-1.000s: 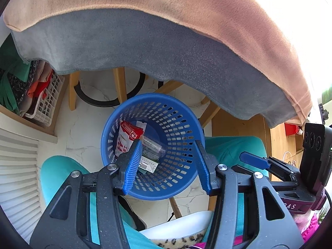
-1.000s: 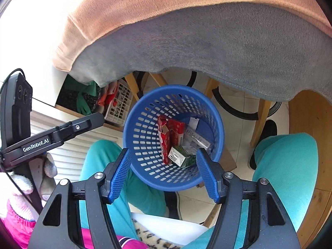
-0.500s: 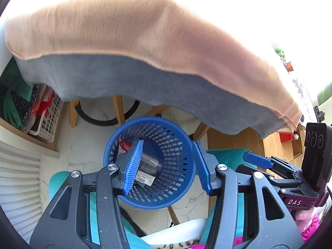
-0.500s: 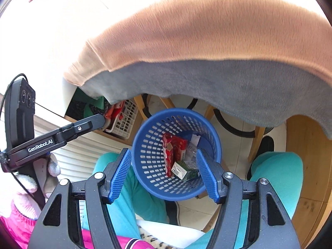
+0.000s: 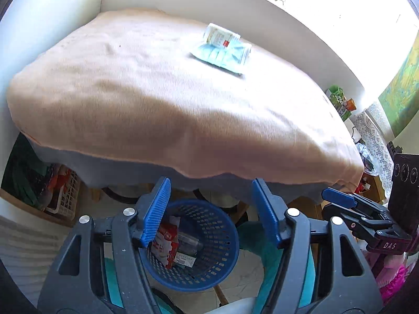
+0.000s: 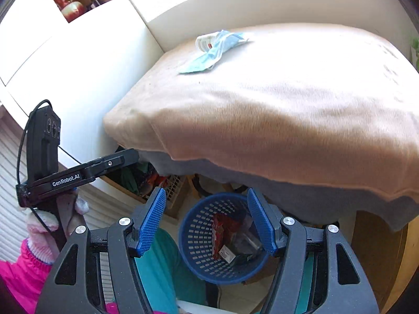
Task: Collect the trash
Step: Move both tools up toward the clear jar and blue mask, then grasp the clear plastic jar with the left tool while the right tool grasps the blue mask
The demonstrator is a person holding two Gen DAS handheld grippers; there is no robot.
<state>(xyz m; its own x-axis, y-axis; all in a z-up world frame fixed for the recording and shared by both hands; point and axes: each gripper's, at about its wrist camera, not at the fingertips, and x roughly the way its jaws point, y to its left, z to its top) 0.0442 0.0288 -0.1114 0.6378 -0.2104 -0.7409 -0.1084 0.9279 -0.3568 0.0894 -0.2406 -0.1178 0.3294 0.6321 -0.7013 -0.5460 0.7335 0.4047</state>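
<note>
A blue perforated basket [image 5: 209, 269] stands on the floor under the table edge; it also shows in the right wrist view [image 6: 193, 238]. It holds a red wrapper [image 5: 166, 246] and other packets. On the peach tablecloth [image 5: 157, 99] far back lie a light blue face mask [image 5: 222, 55] and a white crumpled packet [image 5: 218, 35]; both show in the right wrist view, the mask [image 6: 209, 57] and the packet [image 6: 205, 42]. My left gripper [image 5: 210, 209] is open and empty above the basket. My right gripper [image 6: 207, 219] is open and empty above the basket.
A white wall panel [image 5: 183, 7] borders the table's far side. A shelf with clothes and a white crate [image 5: 65, 196] is at the left under the table. Wooden chair legs [image 5: 95, 196] stand behind the basket. My teal-clad legs [image 6: 162, 269] flank the basket.
Both grippers have risen and tilted up from over the basket; the tabletop with the mask and packet has come into view. Both stayed open.
</note>
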